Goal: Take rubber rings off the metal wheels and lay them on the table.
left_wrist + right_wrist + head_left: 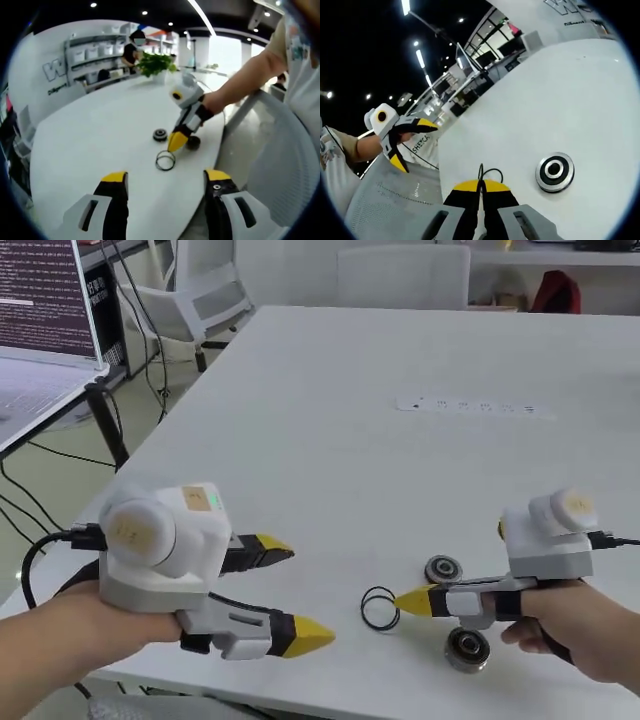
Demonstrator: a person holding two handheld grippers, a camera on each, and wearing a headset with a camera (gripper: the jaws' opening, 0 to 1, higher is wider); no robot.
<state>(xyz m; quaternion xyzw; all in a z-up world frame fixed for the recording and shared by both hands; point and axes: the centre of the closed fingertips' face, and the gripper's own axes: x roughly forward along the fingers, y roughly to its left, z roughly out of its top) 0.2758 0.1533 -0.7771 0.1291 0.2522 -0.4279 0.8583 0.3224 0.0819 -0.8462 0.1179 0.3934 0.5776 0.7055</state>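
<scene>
Rubber ring [379,608] flat on table [400,470]; right claw [405,600] pressed together at ring; left claw [297,590] spread.

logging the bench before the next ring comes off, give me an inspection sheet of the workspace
surface: white table, mostly bare
job's things: rubber ring lies flat near the front edge; far wheel and near wheel stand beside it
clutter: power strip further back
grippers: left gripper jaws open, holding nothing; right gripper jaws closed, tip at the ring's edge, grip on it unclear
cables: black cable runs from the left gripper
surroundings: laptop on a side desk, white chair behind the table
</scene>
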